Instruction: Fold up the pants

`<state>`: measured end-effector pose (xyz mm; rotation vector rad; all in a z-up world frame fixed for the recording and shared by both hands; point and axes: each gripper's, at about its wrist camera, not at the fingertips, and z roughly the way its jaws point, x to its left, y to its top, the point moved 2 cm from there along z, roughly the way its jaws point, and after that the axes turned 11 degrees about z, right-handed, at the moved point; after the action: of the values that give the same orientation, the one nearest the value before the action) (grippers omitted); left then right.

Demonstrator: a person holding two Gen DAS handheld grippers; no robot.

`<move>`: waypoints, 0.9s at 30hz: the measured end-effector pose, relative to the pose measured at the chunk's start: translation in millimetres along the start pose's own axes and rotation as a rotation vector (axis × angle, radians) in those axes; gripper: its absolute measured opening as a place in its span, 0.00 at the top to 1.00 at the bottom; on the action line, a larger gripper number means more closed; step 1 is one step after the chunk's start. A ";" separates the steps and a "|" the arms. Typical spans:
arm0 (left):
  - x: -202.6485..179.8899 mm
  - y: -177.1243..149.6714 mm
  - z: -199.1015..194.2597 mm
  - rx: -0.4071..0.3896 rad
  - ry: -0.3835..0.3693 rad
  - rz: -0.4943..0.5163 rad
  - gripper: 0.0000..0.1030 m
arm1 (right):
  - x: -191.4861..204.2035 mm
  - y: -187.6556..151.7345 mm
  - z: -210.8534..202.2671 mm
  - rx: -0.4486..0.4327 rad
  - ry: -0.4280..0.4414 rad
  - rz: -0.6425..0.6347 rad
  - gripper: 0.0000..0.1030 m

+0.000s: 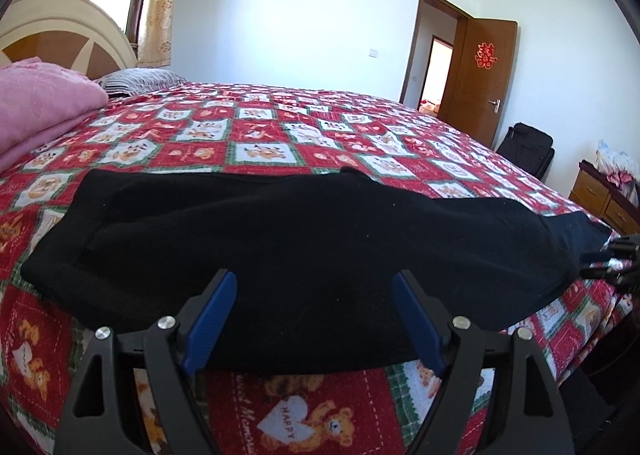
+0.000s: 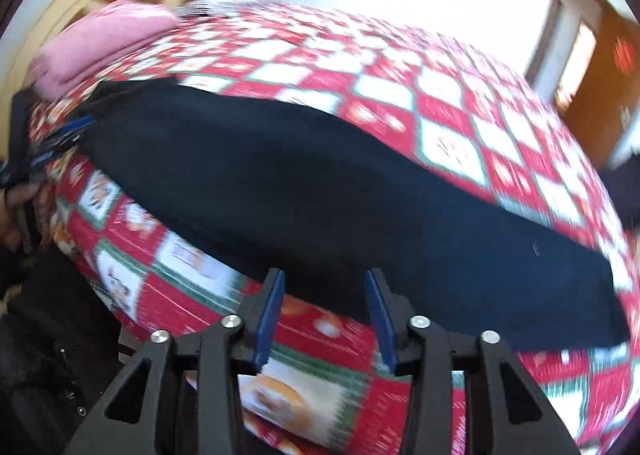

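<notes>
Here, black pants (image 1: 288,239) are lying lengthwise, folded narrow, on the red bear-print bedspread (image 1: 256,135), near its front edge. The left gripper (image 1: 314,287) is hovering over them, fingers spread, gripping nothing. The right gripper (image 2: 325,283) is poised at the pants' near edge, jaws partly apart, nothing pinched. A pink blanket (image 1: 44,103) is sitting folded by the headboard (image 1: 60,27).

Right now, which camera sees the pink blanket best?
The left wrist view: the pink blanket is sharp there, lying folded near the headboard on the bed. The right wrist view shows it too, but blurred and smaller, near the picture's upper left.
</notes>
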<state>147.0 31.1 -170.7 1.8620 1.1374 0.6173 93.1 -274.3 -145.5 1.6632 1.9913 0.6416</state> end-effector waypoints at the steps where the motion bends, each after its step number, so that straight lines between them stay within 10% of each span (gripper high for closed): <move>1: 1.3 -0.4 -0.8 0.000 0.004 -0.007 0.19 | 13.4 -2.2 6.1 -0.011 -0.035 -0.067 0.70; 8: 8.2 -3.3 -1.7 0.004 0.008 -0.035 0.19 | 49.0 -5.3 37.8 -0.043 -0.103 -0.244 0.74; 11: 11.8 -4.4 -1.2 0.008 0.011 -0.048 0.19 | 51.2 -4.0 32.3 -0.043 -0.083 -0.255 0.96; 27: 41.5 -0.2 -12.7 -0.017 0.057 -0.103 0.19 | 49.2 -14.7 19.1 -0.002 -0.056 -0.236 0.98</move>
<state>156.6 73.0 -165.0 1.7695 1.2529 0.6230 85.8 -227.0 -172.2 1.3998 2.1028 0.5047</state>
